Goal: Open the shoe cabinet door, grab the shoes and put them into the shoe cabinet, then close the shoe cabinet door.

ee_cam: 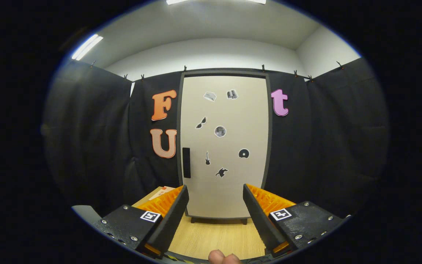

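Note:
A tall shoe cabinet [225,146] stands upright straight ahead on the wooden floor, its beige door shut. The door carries several small stickers and a dark vertical handle [186,162] along its left edge. My gripper [215,192] is open, its two fingers spread wide, and the lower part of the cabinet door shows between them, some way beyond the tips. Nothing lies between the fingers. A fingertip of the person's hand [218,256] shows just behind the gripper.
Black cloth walls [93,139] close the booth on both sides of the cabinet. A light wooden floor [214,238] runs from the fingers to the cabinet's base. Something pale and flat [161,192] lies on the floor past the left finger, left of the cabinet.

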Demonstrator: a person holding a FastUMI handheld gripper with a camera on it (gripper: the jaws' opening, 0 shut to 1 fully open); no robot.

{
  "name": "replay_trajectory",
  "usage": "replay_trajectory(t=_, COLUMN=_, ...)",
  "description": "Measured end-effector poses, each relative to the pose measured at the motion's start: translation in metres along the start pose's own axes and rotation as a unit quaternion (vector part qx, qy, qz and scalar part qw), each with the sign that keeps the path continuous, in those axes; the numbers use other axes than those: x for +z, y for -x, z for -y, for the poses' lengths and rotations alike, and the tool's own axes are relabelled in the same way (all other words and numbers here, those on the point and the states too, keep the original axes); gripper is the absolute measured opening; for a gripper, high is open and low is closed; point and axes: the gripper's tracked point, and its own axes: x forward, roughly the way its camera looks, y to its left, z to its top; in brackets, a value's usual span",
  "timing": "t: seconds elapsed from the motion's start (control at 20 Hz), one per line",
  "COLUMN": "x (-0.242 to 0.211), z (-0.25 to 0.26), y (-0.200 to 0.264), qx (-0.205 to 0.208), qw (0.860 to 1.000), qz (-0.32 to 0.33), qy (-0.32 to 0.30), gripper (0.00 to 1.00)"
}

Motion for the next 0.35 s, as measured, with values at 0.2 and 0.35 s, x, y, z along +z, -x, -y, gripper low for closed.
replay_trajectory(t=0.2, x=-0.013, z=0.025, y=0.024, qx=-0.008, qw=1.0, qz=0.001, qy=-0.01, gripper=0.93)
replay_trajectory(t=0.35, x=-0.018, z=0.037, y=0.035, qx=-0.01, qw=1.0, qz=0.003, qy=-0.017, gripper=0.93)
